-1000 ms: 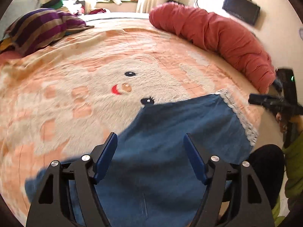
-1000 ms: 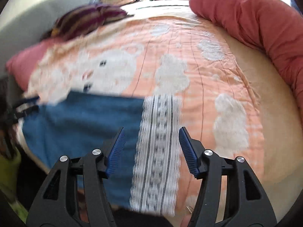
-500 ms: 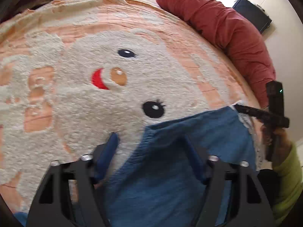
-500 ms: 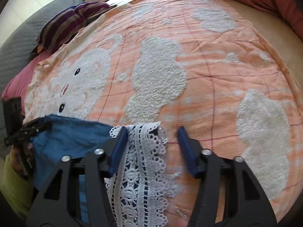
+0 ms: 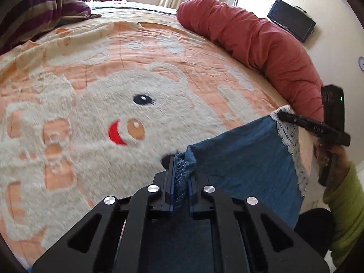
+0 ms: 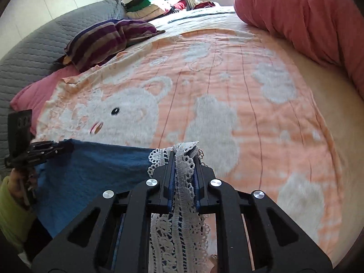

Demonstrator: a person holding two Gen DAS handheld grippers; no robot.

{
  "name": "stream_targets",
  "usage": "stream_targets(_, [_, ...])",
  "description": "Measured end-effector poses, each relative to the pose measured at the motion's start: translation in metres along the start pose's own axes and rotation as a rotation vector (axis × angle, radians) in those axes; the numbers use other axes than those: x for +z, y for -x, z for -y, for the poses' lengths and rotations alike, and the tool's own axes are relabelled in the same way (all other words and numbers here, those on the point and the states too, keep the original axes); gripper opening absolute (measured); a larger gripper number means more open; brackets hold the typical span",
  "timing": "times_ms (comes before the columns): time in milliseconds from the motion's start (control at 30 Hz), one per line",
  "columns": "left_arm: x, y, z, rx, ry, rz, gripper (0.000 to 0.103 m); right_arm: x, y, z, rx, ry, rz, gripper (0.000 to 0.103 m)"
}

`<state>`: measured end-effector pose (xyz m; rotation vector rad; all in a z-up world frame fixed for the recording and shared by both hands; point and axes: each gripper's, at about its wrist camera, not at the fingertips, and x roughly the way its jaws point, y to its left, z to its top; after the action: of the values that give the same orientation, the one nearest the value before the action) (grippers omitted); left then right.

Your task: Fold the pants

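Grasp step: left gripper (image 5: 180, 170) clamped on the pants (image 5: 245, 170)' denim edge; right gripper (image 6: 184, 159) pinching the lace hem (image 6: 179, 182), both jaws having just closed; next, probably, carry that near edge toward the far side of the blanket (image 6: 227, 72).

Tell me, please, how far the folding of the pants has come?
Done: both corners are gripped. The left gripper has just closed on the blue pants at a stitched edge; the right gripper has just closed on the white lace hem. In hand: lifting that edge off the peach blanket. Left: every fold; no finished fold shows.

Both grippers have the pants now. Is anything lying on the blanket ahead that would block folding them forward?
Nothing visible does. The blanket ahead of the pants is bare; the striped pillow and red duvet sit at its far edges.
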<state>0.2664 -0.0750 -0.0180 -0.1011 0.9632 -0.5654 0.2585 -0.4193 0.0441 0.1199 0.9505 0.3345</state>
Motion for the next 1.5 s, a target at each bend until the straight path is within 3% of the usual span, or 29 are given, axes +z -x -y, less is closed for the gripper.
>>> stream_targets(133, [0.002, -0.019, -0.015, 0.056, 0.008, -0.031, 0.008, 0.014, -0.029, 0.004, -0.04, 0.023, -0.055, 0.007])
stream_targets(267, [-0.005, -0.034, -0.019, 0.095, 0.001, -0.059, 0.012, 0.002, -0.067, 0.01, -0.113, 0.045, -0.142, 0.01])
stream_targets(367, [-0.005, -0.034, -0.021, 0.101, -0.001, -0.05, 0.014, -0.002, -0.07, 0.007, -0.153, 0.072, -0.137, 0.017])
stream_targets(467, [-0.007, -0.029, -0.024, 0.106, 0.027, -0.043, 0.019, -0.002, -0.055, 0.007, -0.205, 0.061, -0.106, 0.041])
stream_targets(667, [-0.011, 0.031, -0.019, 0.215, 0.021, 0.063, 0.035, -0.025, 0.037, 0.024, -0.057, -0.078, 0.085, 0.044])
stream_targets(767, [-0.018, 0.065, -0.019, 0.216, 0.048, 0.103, 0.038, -0.053, 0.066, 0.027, -0.011, -0.113, 0.082, 0.045])
stream_targets(867, [-0.033, 0.094, -0.016, 0.236, 0.056, 0.138, 0.038, -0.084, 0.068, 0.028, 0.015, -0.138, 0.0, 0.044])
stream_targets(967, [-0.059, 0.108, -0.018, 0.239, 0.085, 0.121, 0.04, -0.109, 0.065, 0.034, 0.025, -0.192, -0.071, 0.044])
stream_targets(1067, [-0.092, 0.111, -0.023, 0.277, 0.108, 0.071, 0.043, -0.115, 0.07, 0.041, 0.048, -0.225, -0.067, 0.043])
stream_targets(1133, [-0.113, 0.106, -0.028, 0.347, 0.109, 0.011, 0.058, -0.116, 0.068, 0.038, 0.053, -0.212, -0.098, 0.037])
stream_targets(1200, [-0.125, 0.103, -0.037, 0.388, 0.126, -0.013, 0.059, -0.116, 0.059, 0.03, 0.061, -0.175, -0.138, 0.031])
stream_targets(1367, [-0.136, 0.108, -0.041, 0.42, 0.125, -0.016, 0.058, -0.118, 0.048, 0.02, 0.037, -0.11, -0.211, 0.031])
stream_targets(1500, [-0.14, 0.108, -0.042, 0.415, 0.128, -0.017, 0.058, -0.123, 0.042, 0.014, 0.028, -0.063, -0.25, 0.015])
